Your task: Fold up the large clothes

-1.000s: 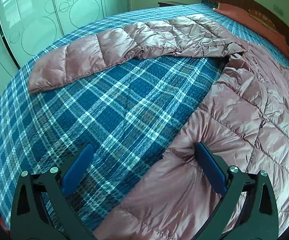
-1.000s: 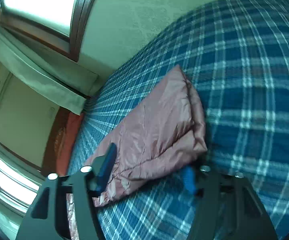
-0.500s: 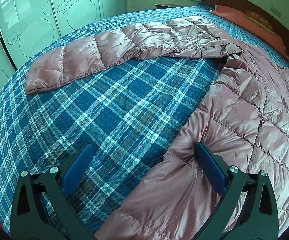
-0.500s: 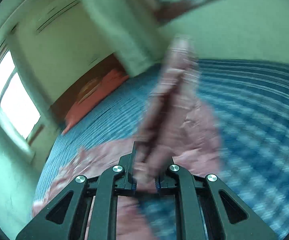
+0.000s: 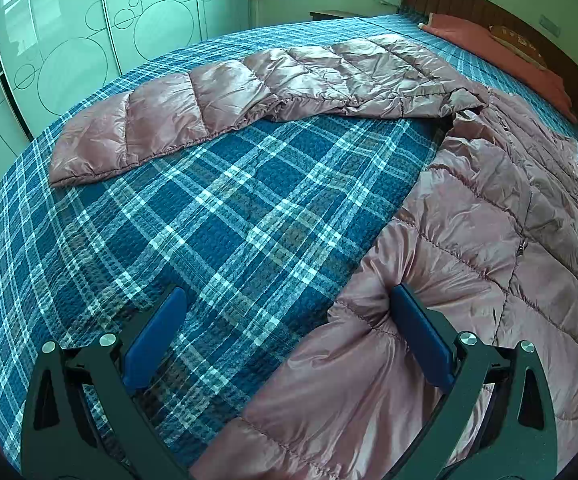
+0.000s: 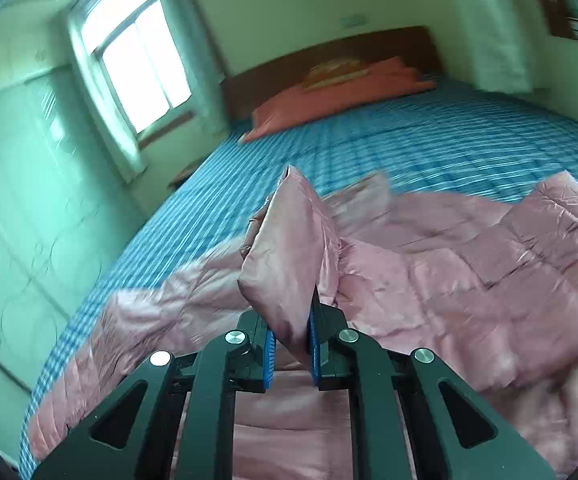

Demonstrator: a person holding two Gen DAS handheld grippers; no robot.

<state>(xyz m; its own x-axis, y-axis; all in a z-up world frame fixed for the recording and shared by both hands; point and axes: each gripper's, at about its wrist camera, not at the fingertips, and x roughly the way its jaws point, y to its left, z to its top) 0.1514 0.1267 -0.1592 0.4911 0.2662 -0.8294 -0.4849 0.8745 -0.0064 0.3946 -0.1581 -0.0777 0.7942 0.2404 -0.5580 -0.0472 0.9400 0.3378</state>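
A large pink quilted down jacket (image 5: pixel 489 240) lies spread on the blue plaid bed (image 5: pixel 209 220). One sleeve (image 5: pixel 209 108) stretches out to the far left. My left gripper (image 5: pixel 289 320) is open, low over the jacket's near left edge, its right finger resting on the fabric. In the right wrist view my right gripper (image 6: pixel 291 344) is shut on the end of the other sleeve (image 6: pixel 289 240) and holds it lifted above the jacket body (image 6: pixel 449 280).
Orange pillows (image 5: pixel 501 48) and a wooden headboard (image 6: pixel 329 52) stand at the bed's head. A wardrobe with circle patterns (image 5: pixel 69 40) lines the left side. A window (image 6: pixel 141 60) and curtains are beyond the bed.
My right gripper closed on the sleeve end, lifted it off the bed and swung it over the jacket body. The left gripper stayed open at the jacket's edge.
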